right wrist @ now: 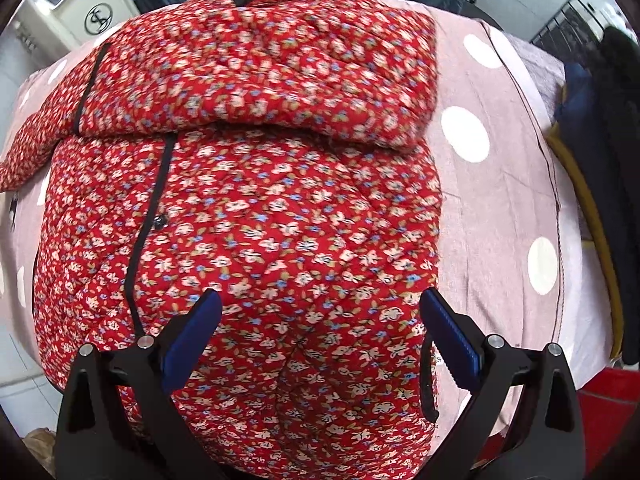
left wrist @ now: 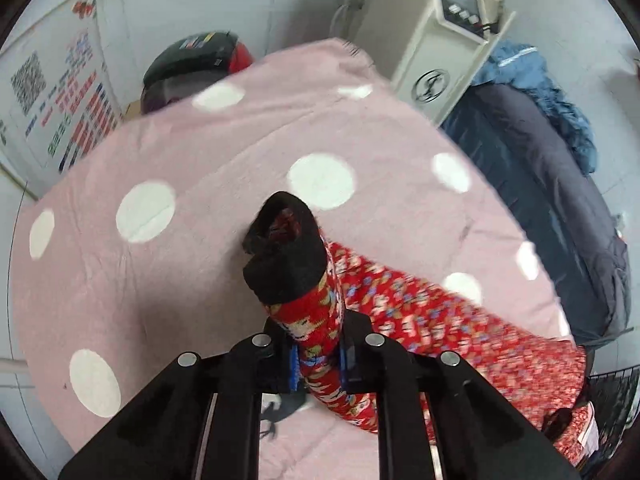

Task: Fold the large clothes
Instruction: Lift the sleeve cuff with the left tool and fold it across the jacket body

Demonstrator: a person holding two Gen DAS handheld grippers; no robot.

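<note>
A red quilted jacket with small flowers and black trim lies on a pink bedcover with white dots. One sleeve is folded across its upper part. My left gripper is shut on the other sleeve just behind its black furry cuff, and holds it lifted off the pink cover. My right gripper hangs open just above the jacket's lower body, blue pads wide apart with only fabric beneath them.
A cream appliance with a small display stands past the bed's far edge, also seen as the cream appliance. Dark blue bedding lies at the right. A black bag sits behind the bed. Dark clothes hang at the right.
</note>
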